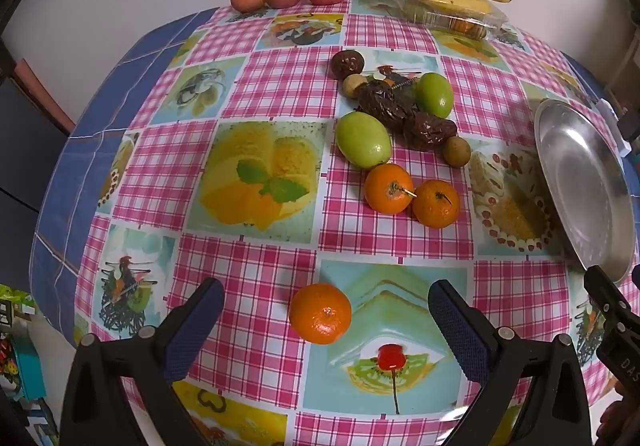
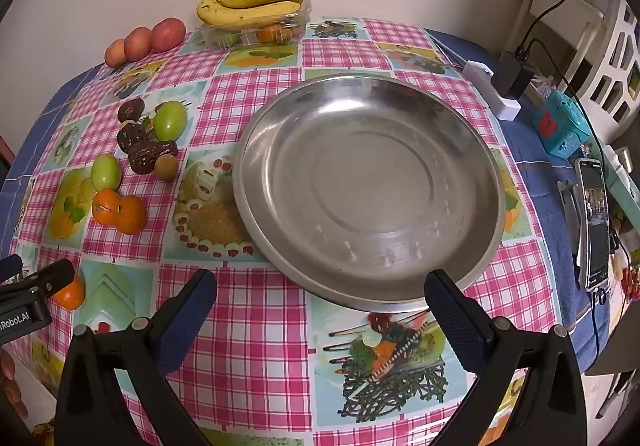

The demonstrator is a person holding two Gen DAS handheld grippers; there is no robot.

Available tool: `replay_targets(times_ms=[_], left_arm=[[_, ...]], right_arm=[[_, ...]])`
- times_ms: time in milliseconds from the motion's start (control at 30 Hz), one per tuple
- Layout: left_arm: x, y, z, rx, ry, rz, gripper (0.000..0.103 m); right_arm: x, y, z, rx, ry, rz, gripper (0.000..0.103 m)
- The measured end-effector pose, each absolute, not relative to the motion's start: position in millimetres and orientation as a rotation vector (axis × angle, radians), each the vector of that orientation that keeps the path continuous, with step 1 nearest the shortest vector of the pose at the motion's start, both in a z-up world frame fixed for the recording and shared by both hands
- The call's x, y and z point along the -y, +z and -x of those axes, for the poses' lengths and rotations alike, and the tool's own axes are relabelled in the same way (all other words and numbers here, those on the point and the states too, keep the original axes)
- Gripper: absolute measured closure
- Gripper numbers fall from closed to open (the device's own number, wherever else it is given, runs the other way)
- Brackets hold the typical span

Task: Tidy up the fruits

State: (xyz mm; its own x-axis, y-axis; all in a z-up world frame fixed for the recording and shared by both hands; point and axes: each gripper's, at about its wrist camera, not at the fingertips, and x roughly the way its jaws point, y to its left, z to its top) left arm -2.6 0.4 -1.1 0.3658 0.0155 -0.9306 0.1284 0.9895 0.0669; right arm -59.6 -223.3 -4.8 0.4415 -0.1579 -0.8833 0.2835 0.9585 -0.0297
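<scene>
risk: round orange tangerine [image 1: 320, 313] sits loose between wide left gripper [image 1: 324, 320] jaws; uneven closing could roll it off. right gripper [image 2: 320, 310], wide, empty, fronts round steel plate [image 2: 486, 181]

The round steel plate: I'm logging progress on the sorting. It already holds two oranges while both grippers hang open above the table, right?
Not quite. The round steel plate holds nothing, as the right wrist view shows. The two oranges lie on the checked tablecloth beside it. Both the left gripper and the right gripper do hang open.
</scene>
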Motion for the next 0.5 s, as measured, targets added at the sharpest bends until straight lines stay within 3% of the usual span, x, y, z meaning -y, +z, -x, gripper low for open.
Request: replay_targets(times_ms=[500], left_arm=[[-0.6,-5.7,1.6,-1.199,-0.074,-0.136,0.000]], right_arm=[[223.7,-5.6,59.6,-1.083,-0.270,-0.136,0.000]])
